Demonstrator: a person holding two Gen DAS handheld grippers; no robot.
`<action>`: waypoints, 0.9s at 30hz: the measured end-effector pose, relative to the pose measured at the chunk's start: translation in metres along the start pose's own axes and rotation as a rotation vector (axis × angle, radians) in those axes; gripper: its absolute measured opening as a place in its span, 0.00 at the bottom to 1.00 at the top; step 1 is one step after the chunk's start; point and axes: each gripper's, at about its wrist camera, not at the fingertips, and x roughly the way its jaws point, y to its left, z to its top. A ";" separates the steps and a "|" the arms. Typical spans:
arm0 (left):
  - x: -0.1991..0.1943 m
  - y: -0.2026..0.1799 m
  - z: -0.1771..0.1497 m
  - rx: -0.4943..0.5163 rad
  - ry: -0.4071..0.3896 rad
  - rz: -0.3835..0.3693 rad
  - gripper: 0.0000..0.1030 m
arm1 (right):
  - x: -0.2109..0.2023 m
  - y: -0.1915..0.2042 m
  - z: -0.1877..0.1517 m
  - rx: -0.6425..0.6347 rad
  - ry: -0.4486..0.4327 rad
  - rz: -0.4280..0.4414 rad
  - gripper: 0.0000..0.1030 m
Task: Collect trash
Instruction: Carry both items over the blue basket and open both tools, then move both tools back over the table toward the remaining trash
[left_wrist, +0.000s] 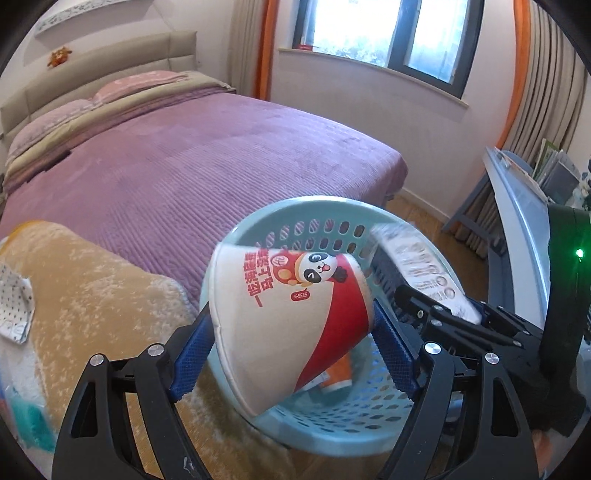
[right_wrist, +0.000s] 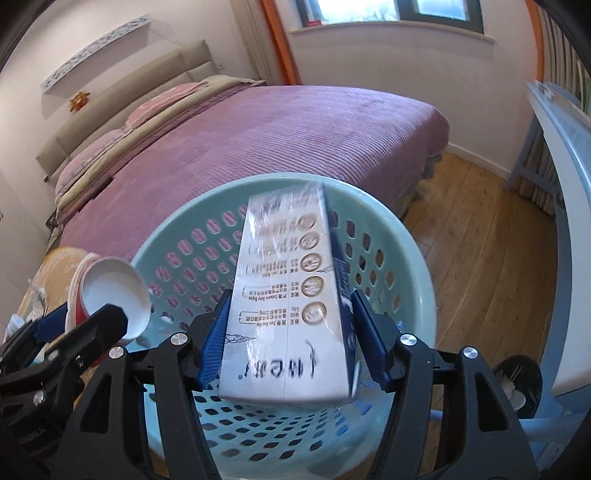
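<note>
Currently left gripper fingers are pinching the paper cup, right gripper fingers are pinching the milk carton, both hanging over the teal basket beside the bed. Drop-off step; next move likely calls for spreading both over the opening.

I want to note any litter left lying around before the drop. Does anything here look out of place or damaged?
Yes. A crumpled dotted paper scrap lies loose on the tan rug, away from the blue basket. The paper cup in the left gripper looks dented at its rim. The carton looks intact.
</note>
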 end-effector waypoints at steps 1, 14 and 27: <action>0.002 -0.003 0.001 0.001 0.003 -0.008 0.80 | 0.001 -0.002 0.000 0.005 0.000 0.001 0.58; -0.034 0.012 -0.011 -0.071 -0.040 -0.043 0.80 | -0.032 -0.008 -0.014 0.017 -0.032 0.021 0.58; -0.130 0.034 -0.038 -0.149 -0.191 -0.026 0.80 | -0.094 0.046 -0.033 -0.099 -0.114 0.100 0.58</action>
